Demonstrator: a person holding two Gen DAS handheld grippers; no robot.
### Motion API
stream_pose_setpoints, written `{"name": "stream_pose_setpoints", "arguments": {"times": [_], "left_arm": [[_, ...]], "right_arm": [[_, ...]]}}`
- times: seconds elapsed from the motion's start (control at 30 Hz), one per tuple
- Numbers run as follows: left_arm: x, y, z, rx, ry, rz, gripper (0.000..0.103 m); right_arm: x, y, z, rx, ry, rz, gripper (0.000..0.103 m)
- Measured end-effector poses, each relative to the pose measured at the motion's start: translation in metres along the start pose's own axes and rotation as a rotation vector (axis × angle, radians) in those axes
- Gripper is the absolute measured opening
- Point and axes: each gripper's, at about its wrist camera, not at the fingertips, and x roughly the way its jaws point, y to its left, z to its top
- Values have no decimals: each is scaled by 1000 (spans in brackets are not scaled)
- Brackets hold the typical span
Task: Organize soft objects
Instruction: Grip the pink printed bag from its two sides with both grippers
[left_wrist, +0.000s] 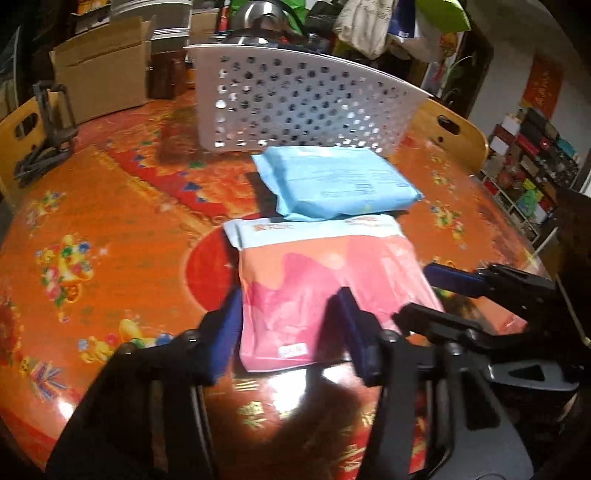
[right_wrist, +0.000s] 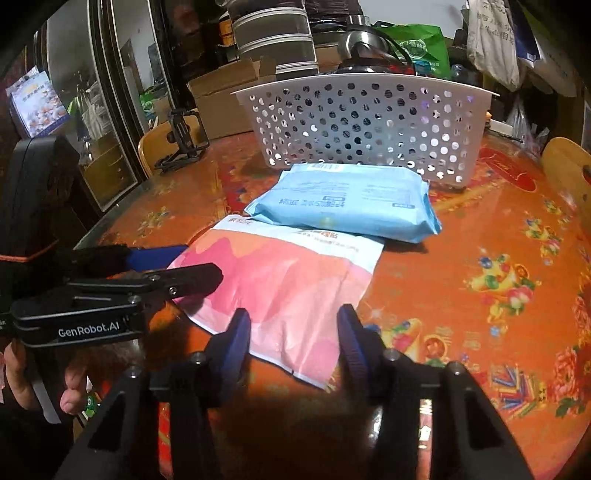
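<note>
The round table (left_wrist: 110, 221) with its orange flowered cover holds a white perforated basket (left_wrist: 303, 96) at the far side. Near it lies the blue pack (left_wrist: 332, 184), its near edge overlapping the pink pack (left_wrist: 314, 280). The left gripper (left_wrist: 290, 314) and right gripper (right_wrist: 293, 332) each stand part open astride the pink pack's near corners; whether the pads press it, I cannot tell.

The pink packet (right_wrist: 280, 291) lies flat on the desk (right_wrist: 461, 295) just in front of the blue packet (right_wrist: 343, 199) and white basket (right_wrist: 365, 125), its near edge between the right tool's (right_wrist: 293, 334) parted fingers.
</note>
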Motion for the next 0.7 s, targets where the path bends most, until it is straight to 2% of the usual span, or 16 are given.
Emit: {"name": "stream_pose_setpoints", "arguments": {"times": [0.1, 0.13, 0.17, 0.47, 0.7], "left_arm": [[1, -3, 1, 8, -1, -27, 42], [0, -4, 1, 7, -1, -29, 42], [1, -4, 1, 8, -2, -36, 42], [-4, -7, -8, 4, -16, -79, 40], [-10, -6, -15, -25, -37, -102, 26]], "right_arm": [[0, -4, 1, 12, -2, 19, 31], [0, -4, 1, 13, 1, 47, 23], [1, -3, 1, 19, 3, 67, 22], [1, -2, 0, 8, -9, 59, 16], [-6, -4, -2, 9, -33, 58, 10]]}}
